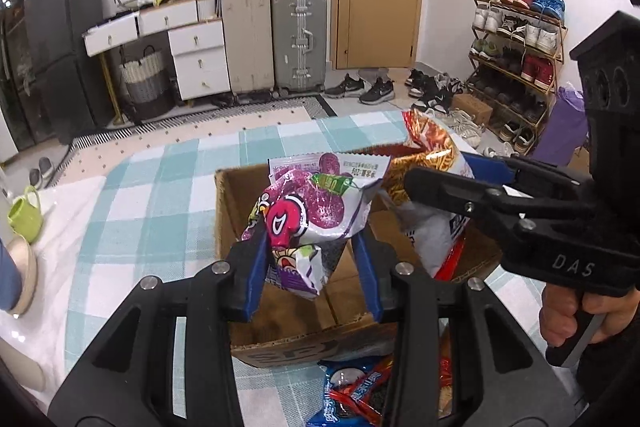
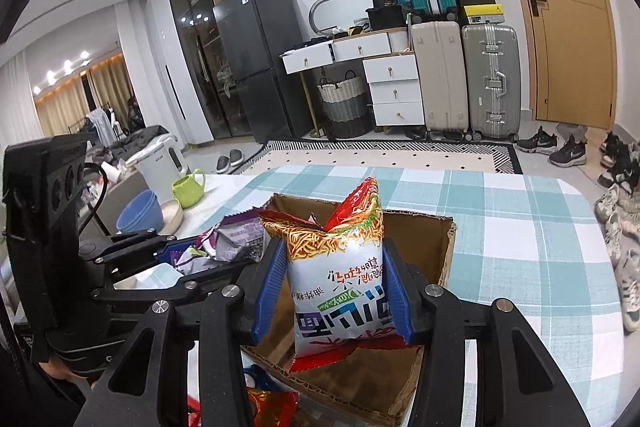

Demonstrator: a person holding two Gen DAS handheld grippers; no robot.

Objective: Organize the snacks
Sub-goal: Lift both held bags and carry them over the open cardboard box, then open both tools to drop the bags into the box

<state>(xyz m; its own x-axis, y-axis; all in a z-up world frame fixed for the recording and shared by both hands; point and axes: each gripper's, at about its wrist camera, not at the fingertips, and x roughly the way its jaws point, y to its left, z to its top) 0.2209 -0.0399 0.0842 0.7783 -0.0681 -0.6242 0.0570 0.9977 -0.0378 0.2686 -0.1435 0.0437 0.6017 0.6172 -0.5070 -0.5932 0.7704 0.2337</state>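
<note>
Both grippers hover over the cardboard box [image 1: 224, 211]: left gripper [image 1: 310, 267] pinching a purple snack bag [image 1: 316, 215], right gripper [image 2: 334, 291] squeezing a noodle packet [image 2: 340, 267].

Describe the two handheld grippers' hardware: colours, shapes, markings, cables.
Both are matte black plastic with triangular cutouts, silver pivot bolts and ribbed blue finger pads. The right gripper has a pistol-style handle embossed "DAS" and a block with round ports. The left gripper has a black cable looping from its block.

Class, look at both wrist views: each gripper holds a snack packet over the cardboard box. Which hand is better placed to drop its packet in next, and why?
Probably the right gripper: its noodle packet hangs upright, reaching into the cardboard box. The left gripper holds its purple packet higher.
</note>
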